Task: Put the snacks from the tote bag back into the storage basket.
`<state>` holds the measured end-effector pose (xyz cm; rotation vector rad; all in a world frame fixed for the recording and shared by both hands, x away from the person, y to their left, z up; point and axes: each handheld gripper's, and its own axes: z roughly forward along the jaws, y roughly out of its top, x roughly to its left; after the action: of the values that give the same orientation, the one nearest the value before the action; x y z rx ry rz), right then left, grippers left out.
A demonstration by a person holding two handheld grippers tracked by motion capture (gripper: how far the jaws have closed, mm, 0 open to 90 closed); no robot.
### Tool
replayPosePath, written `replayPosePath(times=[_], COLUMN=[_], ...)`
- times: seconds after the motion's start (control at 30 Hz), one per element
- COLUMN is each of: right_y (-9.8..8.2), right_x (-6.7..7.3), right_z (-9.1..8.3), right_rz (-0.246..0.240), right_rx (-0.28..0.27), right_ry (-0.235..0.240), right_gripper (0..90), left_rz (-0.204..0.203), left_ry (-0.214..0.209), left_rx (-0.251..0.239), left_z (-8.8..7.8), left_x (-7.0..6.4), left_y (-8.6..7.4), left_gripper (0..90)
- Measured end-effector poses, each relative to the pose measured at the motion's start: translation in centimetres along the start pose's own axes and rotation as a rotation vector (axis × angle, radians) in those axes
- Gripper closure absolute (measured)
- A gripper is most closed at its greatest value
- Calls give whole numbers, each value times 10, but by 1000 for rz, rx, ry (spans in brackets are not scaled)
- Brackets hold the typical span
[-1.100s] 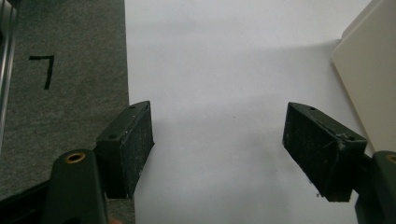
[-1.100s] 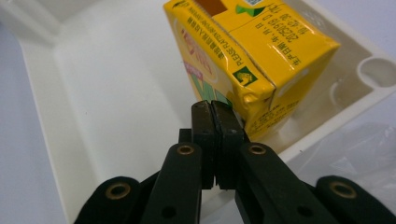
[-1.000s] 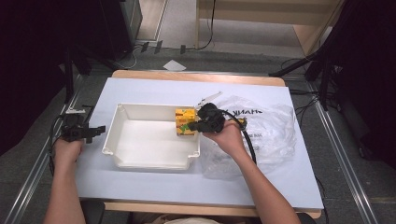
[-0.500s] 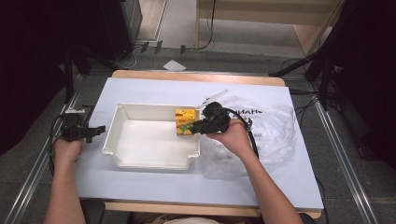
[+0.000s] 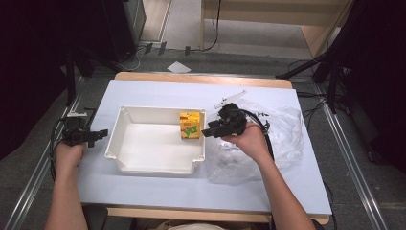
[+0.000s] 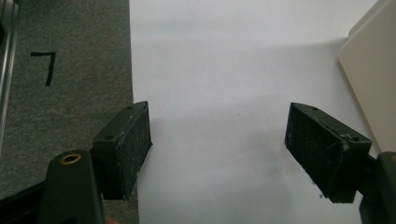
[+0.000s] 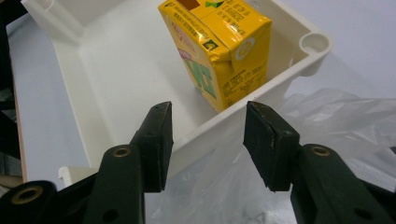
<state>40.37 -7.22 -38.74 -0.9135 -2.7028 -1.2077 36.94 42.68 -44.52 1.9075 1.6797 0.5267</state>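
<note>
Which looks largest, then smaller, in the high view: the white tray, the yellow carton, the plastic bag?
1. white tray
2. plastic bag, nearly as large, though the right hand covers part of it, so this rank is unsure
3. yellow carton, clearly smallest

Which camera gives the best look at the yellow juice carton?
The right gripper view: the yellow carton stands close up in the white bin's corner, print visible. The high view shows it small.

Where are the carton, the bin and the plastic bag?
carton (image 5: 190, 125): high view, on its yellow front face.
bin (image 5: 154, 167): high view, on its near rim.
plastic bag (image 5: 287, 132): high view, on its clear right part.
</note>
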Motion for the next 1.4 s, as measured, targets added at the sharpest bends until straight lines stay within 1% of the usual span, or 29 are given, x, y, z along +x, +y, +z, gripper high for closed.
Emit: replayPosePath(times=[0.17,0.3,0.37,0.4,0.43,0.53,0.57,0.8,0.87,1.07,1.1,1.13,1.2,1.3,1.4], right_y=[-2,-2,-2,-3,-5,-6,-7,-11,-13,-18,-19,-19,-20,-23,-26], right_x=[-3,-7,-9,-10,-14,-18,-20,-31,-34,-44,-45,-45,-47,-51,-56], right_z=[-5,-11,-14,-16,-19,-21,-23,-32,-34,-39,-41,-41,-43,-47,-50], right_rz=[3,10,8,13,21,31,42,66,73,105,92,92,83,100,102], right_rx=[3,-12,-15,-16,-26,-32,-34,-51,-53,-53,-51,-51,-50,-52,-54], right_ry=[-17,-23,-40,-46,-57,-66,-73,-105,-114,-132,-148,-148,-164,-168,-178], right_gripper=[508,513,510,504,484,469,457,409,404,387,383,383,376,371,369], left_rz=[4,5,5,6,4,5,5,5,10,8,8,8,8,9,4], left_ry=[2,5,6,6,6,5,5,5,6,4,4,4,5,6,6], left_rx=[3,4,5,5,5,5,5,5,7,6,6,5,5,6,4], left_z=[0,1,1,1,1,1,1,1,1,1,1,1,1,1,1], left_x=[0,0,0,0,0,0,0,0,0,0,0,0,0,0,0], left_y=[0,0,0,0,0,0,0,0,0,-1,-1,-1,-1,-1,-1], left_gripper=[239,239,239,238,237,236,235,232,231,229,228,228,229,229,229])
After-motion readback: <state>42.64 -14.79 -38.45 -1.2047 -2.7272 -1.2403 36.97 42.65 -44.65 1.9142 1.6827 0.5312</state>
